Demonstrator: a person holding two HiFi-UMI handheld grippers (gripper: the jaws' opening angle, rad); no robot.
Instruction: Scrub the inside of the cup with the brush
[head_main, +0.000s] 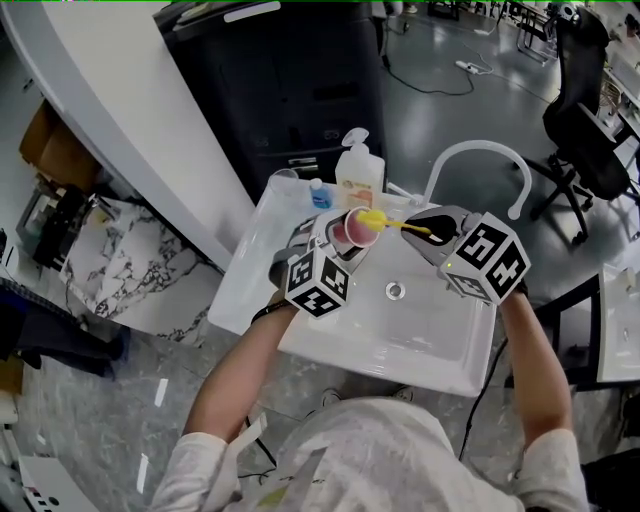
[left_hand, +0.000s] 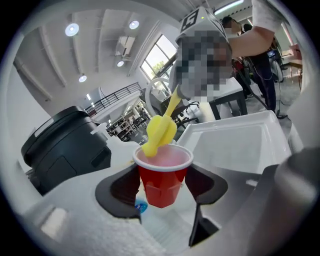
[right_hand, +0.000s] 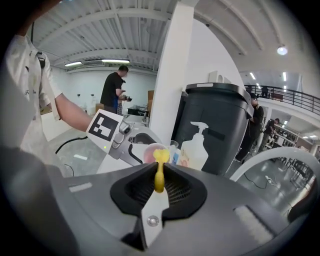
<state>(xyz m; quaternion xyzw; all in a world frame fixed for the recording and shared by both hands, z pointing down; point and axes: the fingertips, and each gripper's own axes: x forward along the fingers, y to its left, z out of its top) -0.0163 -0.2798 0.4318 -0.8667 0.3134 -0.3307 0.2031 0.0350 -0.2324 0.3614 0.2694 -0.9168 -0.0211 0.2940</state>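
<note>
**Cup and brush held over the sink: both claws loaded**

**Head view.** The white sink (head_main: 420, 335) fills the work zone, and its basin gives open room below the tools. Its limits are as follows:
- Rear: the arched faucet (head_main: 480, 150).
- Rear left corner: a soap bottle (head_main: 358, 175) and a small blue-capped bottle (head_main: 320, 194).
- Behind these: a black bin (head_main: 290, 80).

The left gripper (head_main: 345, 238) holds the cup (head_main: 352, 230) above the basin's rear left part, with the mouth tipped toward the right gripper (head_main: 425, 228). The brush (head_main: 378, 220) spans the gap between the two claws.

**Left gripper view.** The cup (left_hand: 162, 182) is red outside, with a white rim and a pale pink interior. It sits between the two jaws, and both pads press its sides, so the claw is clenched on it. The yellow brush head (left_hand: 160, 132) rests at the rim on the cup's left side, and the handle rises up and to the right. The sink wall lies to the right, well clear of the cup.

**Right gripper view.** The jaws are closed together on the thin yellow handle (right_hand: 159, 175), grasping it near its end. The brush runs straight ahead to the cup mouth (right_hand: 152, 152). Soap bottle, bin and faucet stand to the right of that line, apart from it.
</note>
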